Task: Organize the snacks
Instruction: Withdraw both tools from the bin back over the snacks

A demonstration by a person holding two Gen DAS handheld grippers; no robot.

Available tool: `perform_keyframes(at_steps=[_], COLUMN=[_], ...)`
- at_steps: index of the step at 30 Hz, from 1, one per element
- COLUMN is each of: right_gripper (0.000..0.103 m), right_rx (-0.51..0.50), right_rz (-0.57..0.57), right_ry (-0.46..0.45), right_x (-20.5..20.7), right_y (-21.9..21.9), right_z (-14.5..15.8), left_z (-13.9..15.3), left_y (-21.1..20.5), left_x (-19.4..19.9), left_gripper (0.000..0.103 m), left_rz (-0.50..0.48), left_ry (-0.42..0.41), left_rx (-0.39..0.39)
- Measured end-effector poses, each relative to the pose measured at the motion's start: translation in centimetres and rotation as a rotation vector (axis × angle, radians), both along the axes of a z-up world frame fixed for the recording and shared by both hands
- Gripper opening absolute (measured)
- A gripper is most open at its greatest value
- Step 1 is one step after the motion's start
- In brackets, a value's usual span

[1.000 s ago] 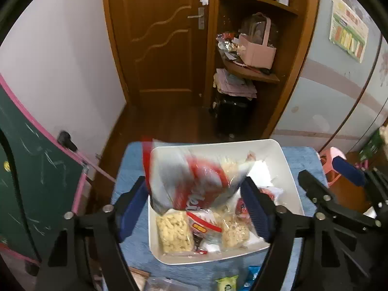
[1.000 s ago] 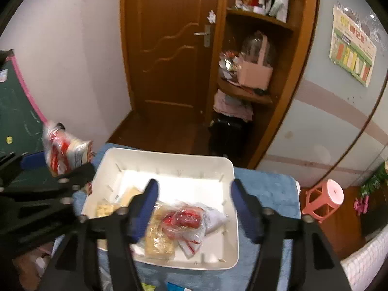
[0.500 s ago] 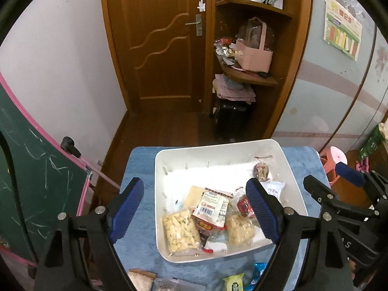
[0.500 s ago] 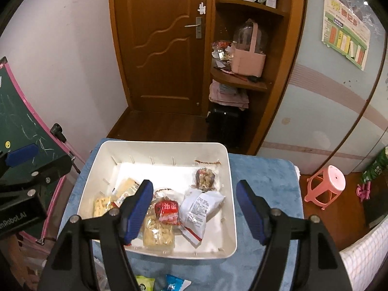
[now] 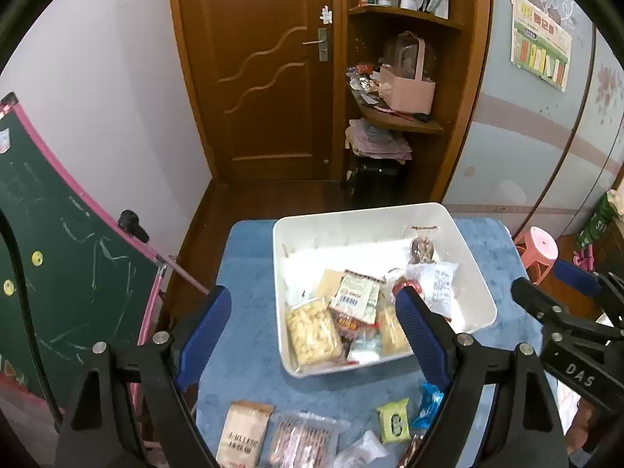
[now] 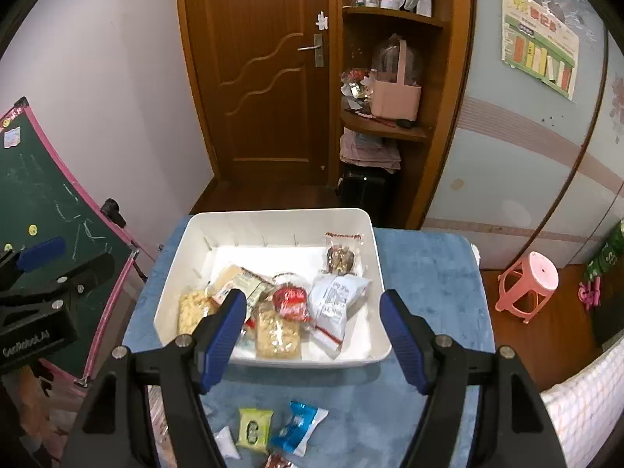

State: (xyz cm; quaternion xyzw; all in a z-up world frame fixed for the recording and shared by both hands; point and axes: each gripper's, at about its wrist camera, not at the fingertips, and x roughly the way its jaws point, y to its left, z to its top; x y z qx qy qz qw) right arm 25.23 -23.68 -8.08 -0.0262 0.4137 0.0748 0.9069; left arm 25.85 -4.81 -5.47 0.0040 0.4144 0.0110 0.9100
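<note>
the white bin [image 5: 474, 269] sits on a blue cloth [image 5: 249, 273] and holds most of the snacks. inside it, toward the near wall, lie a clear bag of pale puffs [image 5: 310, 331], a packet with a barcode label [image 5: 355, 292], a red packet [image 6: 290, 298] and a white packet [image 6: 335, 300] with small print. a clear bag of dark nuts [image 6: 342, 255] leans near the bin's far right corner. the far half of the bin floor is bare.

on the cloth in front of the bin lie loose snacks: a tan packet [image 5: 243, 435], a clear pack of brown sticks [image 5: 306, 440], a green packet [image 6: 255, 427] and a blue wrapper [image 6: 298, 425] just beside it.

the left gripper [image 5: 312, 331] hangs above the bin's near left corner with its blue pads spread wide and nothing between them. the right gripper [image 6: 314, 335] hangs above the bin's near edge, jaws likewise apart and empty. neither touches the bin or any snack.

beyond the bin stand a wooden door [image 5: 265, 78] and a shelf [image 5: 397, 121] with a pink basket [image 5: 407, 91]. a green chalkboard [image 5: 58, 265] leans to the bin's left, and a pink stool [image 6: 528, 284] stands on the floor to its right.
</note>
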Motion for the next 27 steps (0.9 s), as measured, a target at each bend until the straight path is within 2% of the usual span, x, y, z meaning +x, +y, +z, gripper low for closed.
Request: perform_keyframes(at_steps=[6,12,22,27], right_gripper=[0.072,0.072,0.072,0.072], right_rx=[0.017,0.037,0.048,0.070], right_rz=[-0.012,-0.037,-0.093,-0.126], right_ry=[-0.002,0.029,0.113,0.148], right_x=[-3.8,-7.2,-10.8,-12.1], right_y=[-0.2,-0.5,-0.9,-1.2], right_z=[0.3,-0.9,-4.0,-5.5], left_z=[0.0,-1.3,-4.8,-7.4], left_y=[1.6,3.1,4.3,4.1], left_x=[-3.2,-5.6,-7.7,-8.5], left_gripper=[0.086,0.086,0.086,0.086], left_rz=[-0.004,-0.006,-0.005,-0.021], left_ry=[0.005,0.037,0.117,0.180], left_rx=[-0.001,-0.005,0.000,0.019])
